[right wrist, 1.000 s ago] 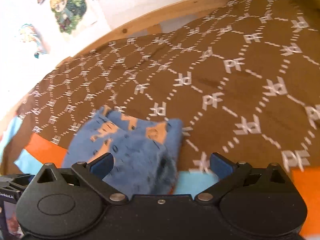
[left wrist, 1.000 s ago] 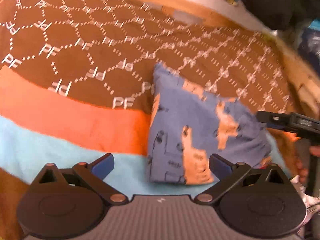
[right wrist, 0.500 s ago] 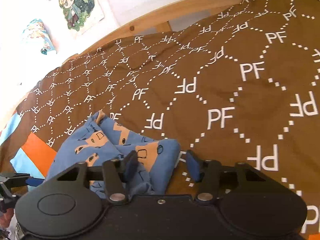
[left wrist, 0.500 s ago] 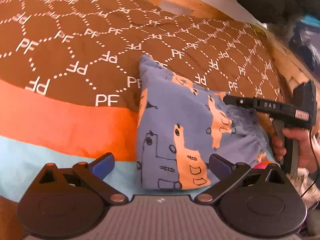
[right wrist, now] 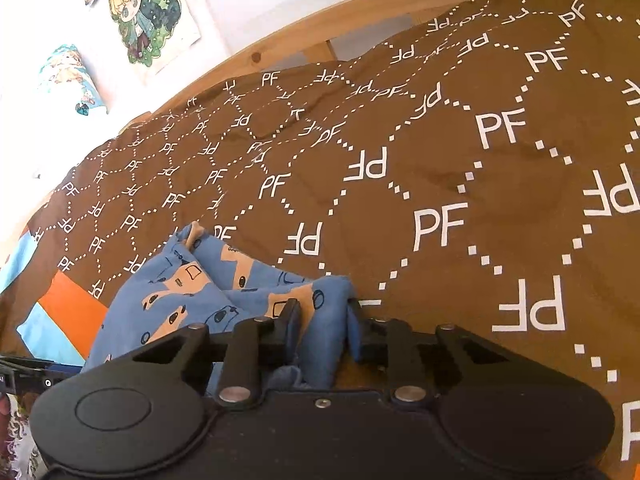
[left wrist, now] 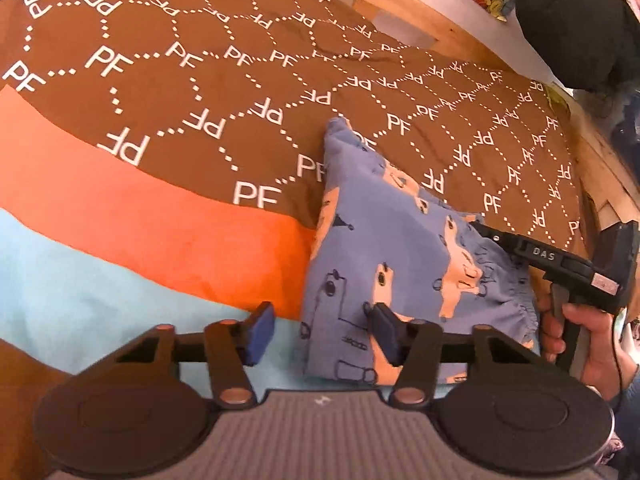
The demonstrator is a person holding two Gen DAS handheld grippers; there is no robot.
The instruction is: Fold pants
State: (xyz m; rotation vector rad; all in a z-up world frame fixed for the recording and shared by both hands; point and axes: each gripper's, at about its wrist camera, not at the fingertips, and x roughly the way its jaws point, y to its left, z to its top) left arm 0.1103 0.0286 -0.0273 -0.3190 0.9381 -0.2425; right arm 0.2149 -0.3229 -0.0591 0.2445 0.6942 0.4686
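1. The pants (left wrist: 400, 272) lie folded in a small blue bundle on the bed cover (left wrist: 200, 92). They have tan shapes printed on them.
2. The cover is brown with white "PF" letters. It has an orange band (left wrist: 140, 216) and a light blue band (left wrist: 80, 292) near the bed's edge.
3. In the left view the pants sit at about 4 o'clock from the middle. One corner points up toward 12 o'clock.
4. The left gripper (left wrist: 320, 332) is about half open and its jaws are closing. The left edge of the pants lies between the blue pads (left wrist: 260, 332). One pad sits over the cloth and the other is over the light blue band, apart from the pants.
5. The right gripper (right wrist: 324, 320) is closing on a thick corner of the pants. The cloth bunches up between its fingers, and both seem to press it, though the near part is hard to see.
6. In the left view the right gripper's black body (left wrist: 560, 264) comes in from 3 o'clock, with a hand (left wrist: 584, 340) around its handle.
7. A wooden bed frame (right wrist: 320, 28) runs along the far side at 12 o'clock.
8. Cartoon pictures (right wrist: 148, 12) hang on the white wall at 11 o'clock in the right view.
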